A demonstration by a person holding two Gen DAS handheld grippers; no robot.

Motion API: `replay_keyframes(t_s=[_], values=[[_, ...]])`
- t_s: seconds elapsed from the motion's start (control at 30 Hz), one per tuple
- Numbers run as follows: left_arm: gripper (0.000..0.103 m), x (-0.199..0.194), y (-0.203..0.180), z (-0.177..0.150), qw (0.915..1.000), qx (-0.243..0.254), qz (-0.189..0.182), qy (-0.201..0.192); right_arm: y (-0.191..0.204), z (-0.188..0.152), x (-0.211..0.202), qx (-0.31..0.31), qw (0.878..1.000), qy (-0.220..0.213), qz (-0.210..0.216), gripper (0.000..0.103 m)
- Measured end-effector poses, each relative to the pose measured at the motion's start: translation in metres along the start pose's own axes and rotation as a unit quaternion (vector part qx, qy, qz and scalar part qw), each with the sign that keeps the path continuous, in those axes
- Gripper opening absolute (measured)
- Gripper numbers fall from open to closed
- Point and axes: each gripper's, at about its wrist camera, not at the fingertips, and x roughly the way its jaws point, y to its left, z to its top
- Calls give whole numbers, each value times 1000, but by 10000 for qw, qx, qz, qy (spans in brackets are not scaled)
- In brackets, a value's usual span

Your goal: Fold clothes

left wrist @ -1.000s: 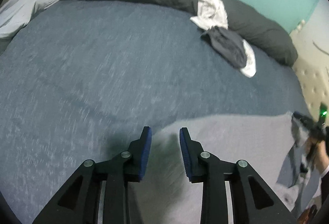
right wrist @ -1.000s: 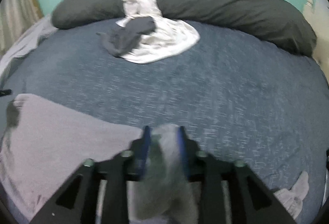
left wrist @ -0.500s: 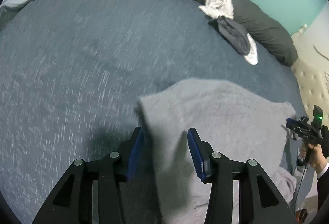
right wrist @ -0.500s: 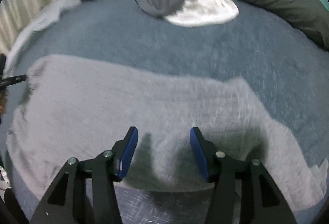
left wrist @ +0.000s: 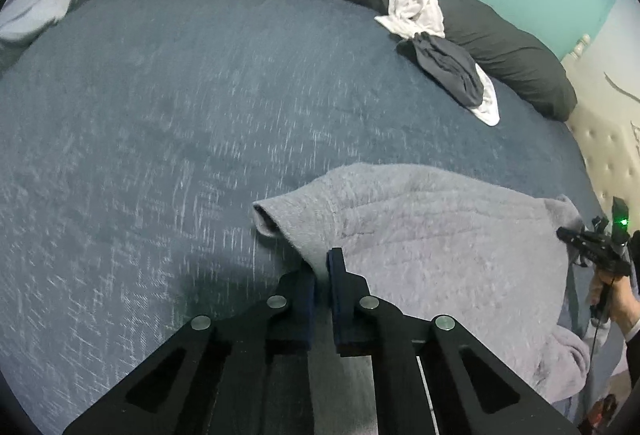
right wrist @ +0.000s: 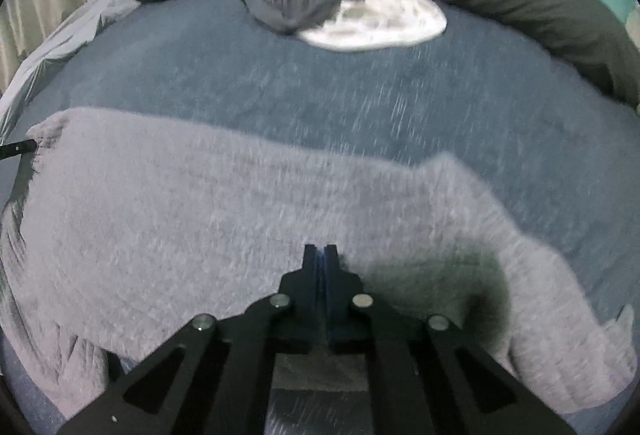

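The main risk was a shallow pinch: the left gripper (left wrist: 321,275) had just closed its fingers on a thin ridge of the grey fleece garment (left wrist: 420,235), which ran up to a rolled corner at about eleven o'clock from the tips, so a quick lift could have let the fleece slip and the fold sag. The garment lay spread across the near side of the blue bed (left wrist: 180,115), stretching to three o'clock. The right gripper (right wrist: 321,255) had also just closed, fingers pressed nearly flush at the garment's near edge; whether fabric sat between them could not be told, and an empty pinch would have dragged the cloth askew.
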Motion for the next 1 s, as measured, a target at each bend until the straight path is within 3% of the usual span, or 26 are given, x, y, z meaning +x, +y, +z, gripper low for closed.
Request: replay_keyframes(t_s=[0.23,0.43,0.7,0.83,1.0], values=[[4,-19,3,29,9990,-216,42,-386,-10,29,-27,151,9978,-636,-104,2],[3,-12,8,49,9978,-495,146,-412,-15,57,-34,213,9948,-942,-324,2],[4,30,14,47,9966,-723,365,-144,-22,61,6,343,9959,-585,-599,2],[4,32,16,46,9965,-691,430,-169,-23,64,21,413,9948,-501,-786,2],[4,22,9,62,9969,-566,412,-370,-21,81,2,313,9866,-1019,-1236,2]])
